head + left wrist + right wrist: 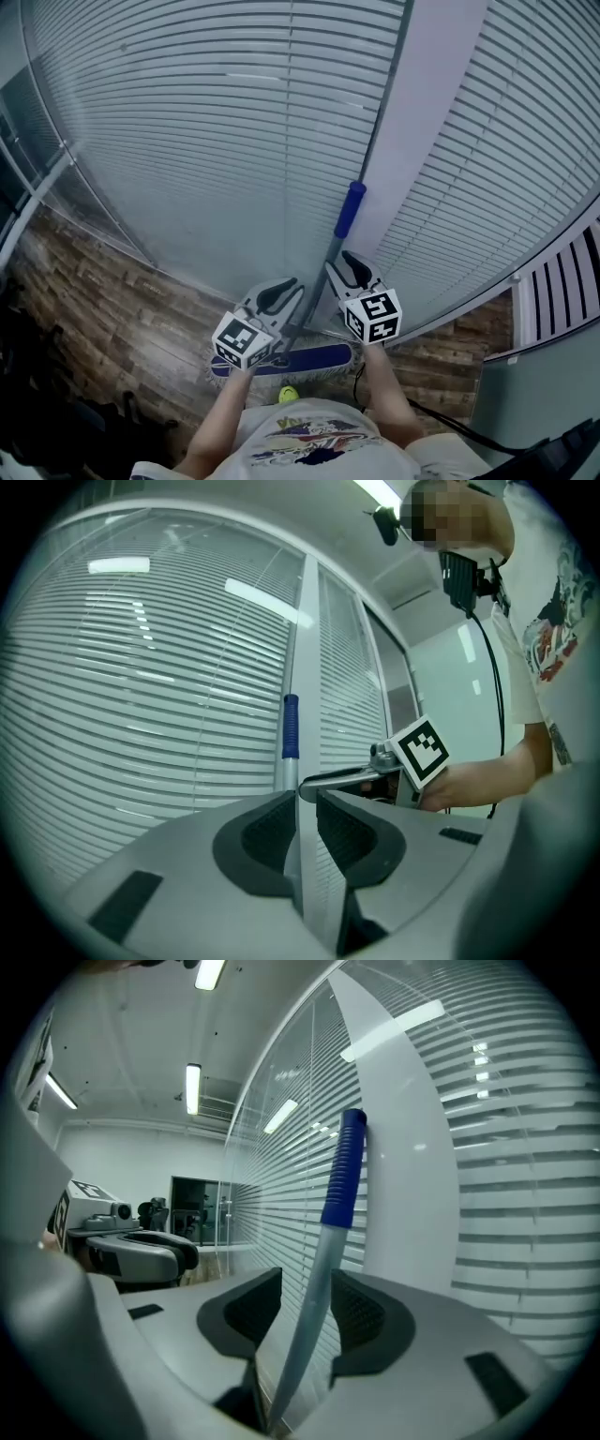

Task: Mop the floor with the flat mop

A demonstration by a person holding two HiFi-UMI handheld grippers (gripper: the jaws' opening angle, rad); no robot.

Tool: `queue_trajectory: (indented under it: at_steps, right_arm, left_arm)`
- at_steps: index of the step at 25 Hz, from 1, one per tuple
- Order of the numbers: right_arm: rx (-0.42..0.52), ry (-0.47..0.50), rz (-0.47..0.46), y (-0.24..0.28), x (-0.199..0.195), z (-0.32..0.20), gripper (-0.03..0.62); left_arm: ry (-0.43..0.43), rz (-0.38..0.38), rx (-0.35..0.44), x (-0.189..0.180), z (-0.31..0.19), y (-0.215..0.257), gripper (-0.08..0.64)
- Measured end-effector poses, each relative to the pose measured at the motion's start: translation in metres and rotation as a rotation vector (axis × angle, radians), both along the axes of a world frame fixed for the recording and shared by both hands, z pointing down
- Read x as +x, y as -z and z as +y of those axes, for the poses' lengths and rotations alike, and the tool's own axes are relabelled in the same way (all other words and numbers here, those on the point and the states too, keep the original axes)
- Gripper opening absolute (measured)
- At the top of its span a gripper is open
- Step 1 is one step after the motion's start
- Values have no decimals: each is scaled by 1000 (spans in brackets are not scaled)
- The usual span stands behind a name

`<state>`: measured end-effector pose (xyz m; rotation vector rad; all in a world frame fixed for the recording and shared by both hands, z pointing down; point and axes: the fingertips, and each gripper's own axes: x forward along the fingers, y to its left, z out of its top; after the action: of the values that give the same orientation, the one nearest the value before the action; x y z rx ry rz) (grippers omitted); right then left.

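Observation:
The flat mop stands in front of me, and its blue mop head (314,357) lies on the wood floor against the glass wall. Its grey handle (330,251) rises to a blue grip (350,208). My left gripper (281,294) is lower on the handle; in the left gripper view the left gripper (302,803) has its pads shut tight on the handle (290,771). My right gripper (349,269) sits higher, just below the grip. In the right gripper view the handle (309,1297) passes between the right gripper's (307,1283) jaws with gaps on both sides, so it is open.
A glass wall with slatted blinds (206,141) and a white pillar (422,131) stand straight ahead. Wood floor (103,309) stretches left. A black cable (441,412) trails at my right, dark objects (37,394) lie lower left, and a slatted panel (562,272) is at right.

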<state>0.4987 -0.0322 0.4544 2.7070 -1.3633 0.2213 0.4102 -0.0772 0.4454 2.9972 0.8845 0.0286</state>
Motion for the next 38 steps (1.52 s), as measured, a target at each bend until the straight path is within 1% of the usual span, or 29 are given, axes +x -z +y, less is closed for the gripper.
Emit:
queue_trajectory:
  at_steps: [3,8,10,12,14,17,19,22,23,25,28,33,36,38]
  right_arm:
    - [19,-16,-17,-5,11,2,160]
    - [21,17,-35,5,29,-8,166]
    - [18,27,-39,6,33,-13,166]
    - [16,43,-35,6,30,-18,163]
    - [31,70,-30,7,23,-20,123]
    - [86,113,-29,5,6,-22,115]
    - [104,130,-22,8,-6,-23,114]
    - [115,155,-17,14,-27,-20,111]
    - [123,164,-16,15,-32,-18,110]
    - [138,178,-15,13,-41,-14,109]
    - [143,197,-16,7,-54,-8,109]
    - [150,247,-18,21,-79,-1,106]
    - [145,278,-16,20,-88,2,106]
    - [143,296,-14,18,-94,4,106]
  left_arm:
    - [-2,-5,0,4,-3,-4,52]
    - [11,-6,-9,8,-4,10,52]
    - [17,-10,-11,3,-6,11,52]
    - [32,-14,-12,-3,-12,10,52]
    - [51,-16,-15,-8,-16,8,52]
    - [66,-4,-14,-11,-18,7,52]
    - [61,9,-10,-13,-18,12,52]
    - [32,43,-5,-18,-10,28,62]
    - [17,58,1,-19,-5,33,83]
    - [-17,87,15,-17,7,38,147]
    - [-70,121,30,-16,26,48,184]
    - [-150,190,46,-18,55,106,207]
    - [-163,224,64,-10,65,121,207]
    - [-167,233,67,-8,69,123,209]
